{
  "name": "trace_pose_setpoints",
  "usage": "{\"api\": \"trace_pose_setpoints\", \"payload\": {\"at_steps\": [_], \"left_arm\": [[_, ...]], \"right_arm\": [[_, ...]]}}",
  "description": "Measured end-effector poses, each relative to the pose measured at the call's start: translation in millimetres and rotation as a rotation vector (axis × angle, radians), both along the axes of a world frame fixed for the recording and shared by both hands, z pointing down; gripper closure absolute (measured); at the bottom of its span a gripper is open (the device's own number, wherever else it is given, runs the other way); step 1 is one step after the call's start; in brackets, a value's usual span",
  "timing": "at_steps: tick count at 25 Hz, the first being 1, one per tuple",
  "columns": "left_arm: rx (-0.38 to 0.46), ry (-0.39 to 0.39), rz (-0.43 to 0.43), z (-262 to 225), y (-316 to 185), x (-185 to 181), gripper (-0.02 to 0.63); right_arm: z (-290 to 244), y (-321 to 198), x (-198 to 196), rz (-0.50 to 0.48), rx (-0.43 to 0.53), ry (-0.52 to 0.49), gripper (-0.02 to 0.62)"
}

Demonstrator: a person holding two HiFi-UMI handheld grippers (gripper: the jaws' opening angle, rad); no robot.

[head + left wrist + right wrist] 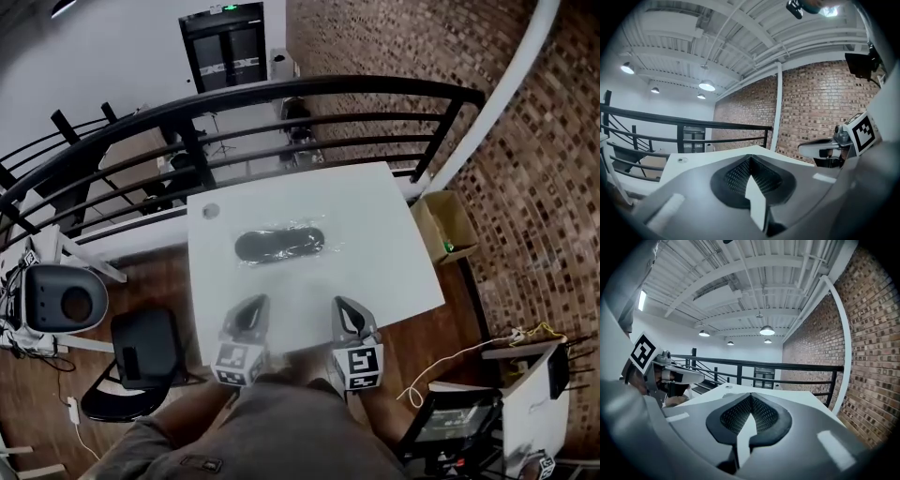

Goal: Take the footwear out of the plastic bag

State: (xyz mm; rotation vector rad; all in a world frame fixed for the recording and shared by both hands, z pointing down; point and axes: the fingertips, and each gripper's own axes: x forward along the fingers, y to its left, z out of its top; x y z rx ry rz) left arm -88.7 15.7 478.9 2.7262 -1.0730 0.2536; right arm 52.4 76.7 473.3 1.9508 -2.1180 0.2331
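Footwear (279, 244) not yet touched. Nearest, left gripper (255, 305) and right gripper (344, 306) — both pinched shut, empty, over near edge of table (394, 272). Farther, mid-table: dark, flat, inside clear plastic bag (323, 255). Probably light, bendy; film slippery — best pinched at a loose edge.

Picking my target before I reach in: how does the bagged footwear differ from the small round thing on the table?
The footwear is dark and long; the round thing is grey and much smaller. The footwear is inside a clear bag; the round thing lies bare. The footwear sits mid-table, the round thing near the far left corner. Both rest on the white table.
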Motion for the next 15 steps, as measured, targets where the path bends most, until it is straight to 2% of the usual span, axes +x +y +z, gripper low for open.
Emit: {"api": "trace_pose_setpoints", "payload": {"at_steps": [5, 10, 15], "left_arm": [[-0.002, -0.006, -0.035, 10, -43, -9, 0.606], [-0.048, 0.006, -0.097, 28, -68, -19, 0.606], [-0.066, -0.013, -0.163, 27, -88, -15, 0.606]], "right_arm": [[2, -42, 8, 0.000, -0.006, 0.027, 0.581], [11, -68, 26, -0.004, -0.037, 0.038, 0.581], [19, -94, 38, -0.045, -0.054, 0.026, 0.581]]}}
